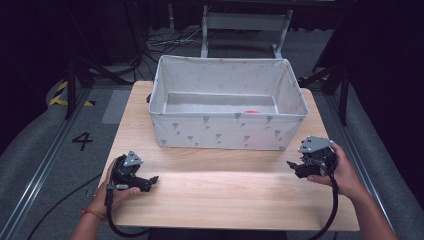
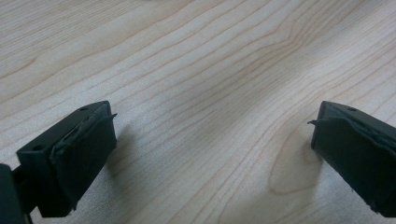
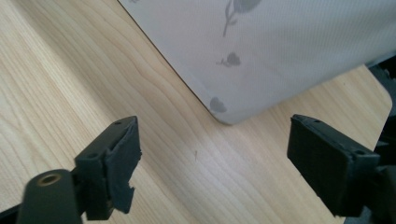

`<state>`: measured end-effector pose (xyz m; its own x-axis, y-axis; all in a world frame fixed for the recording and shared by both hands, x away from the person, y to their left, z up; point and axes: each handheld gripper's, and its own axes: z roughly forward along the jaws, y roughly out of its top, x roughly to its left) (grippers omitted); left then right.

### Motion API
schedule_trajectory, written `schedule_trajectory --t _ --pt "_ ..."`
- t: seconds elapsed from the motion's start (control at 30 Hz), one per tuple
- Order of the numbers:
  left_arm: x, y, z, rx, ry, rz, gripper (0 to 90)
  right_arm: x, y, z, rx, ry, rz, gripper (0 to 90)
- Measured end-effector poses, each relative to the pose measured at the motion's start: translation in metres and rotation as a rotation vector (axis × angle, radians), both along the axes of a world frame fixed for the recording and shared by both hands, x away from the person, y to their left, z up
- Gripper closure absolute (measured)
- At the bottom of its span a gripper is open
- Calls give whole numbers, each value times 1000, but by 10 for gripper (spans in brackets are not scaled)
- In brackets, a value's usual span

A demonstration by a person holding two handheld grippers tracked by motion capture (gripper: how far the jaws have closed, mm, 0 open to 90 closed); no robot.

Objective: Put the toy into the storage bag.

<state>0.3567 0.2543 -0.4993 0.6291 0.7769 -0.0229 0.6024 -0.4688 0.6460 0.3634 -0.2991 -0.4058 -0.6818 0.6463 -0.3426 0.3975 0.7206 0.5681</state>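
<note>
Pale wood-grain table [image 1: 235, 195] carries a light grey fabric box [image 1: 225, 131] with a small leaf print, set toward the far edge with a small orange object [image 1: 252, 111] lying inside near its right front. Near the front left corner, the left gripper [image 1: 151, 181] rests in a hand with its 2 jaws wide apart over bare wood, holding nothing. By the right edge, the right gripper [image 1: 292, 167] sits just beside the box's near right corner [image 3: 224, 116], jaws spread wide and empty.
</note>
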Motion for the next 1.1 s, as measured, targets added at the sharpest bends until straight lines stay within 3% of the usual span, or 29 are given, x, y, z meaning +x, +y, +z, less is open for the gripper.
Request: schedule_trajectory --t 0.1,0.23,0.63,0.73,0.83,0.9,1.0,1.1 --pt "0 0 0 -1 0 1 4 -3 -3 -9 -1 -2 -34 163" --pt "0 0 0 -1 0 1 3 -7 -11 -21 56 20 -41 163" --pt "0 0 0 -1 0 1 3 -28 -38 -57 197 18 -79 176" --pt "0 0 0 -1 0 1 3 -32 -45 -63 212 18 -112 179" --pt "0 0 0 -1 0 1 3 -36 -55 -70 259 48 -148 180" --pt "0 0 0 -1 1 1 3 -40 -62 -76 275 53 -176 182" --pt "0 0 0 -4 3 0 2 -47 -72 -82 338 55 -225 181" --pt "0 0 0 -4 3 0 2 -52 -79 -91 368 78 -237 181"
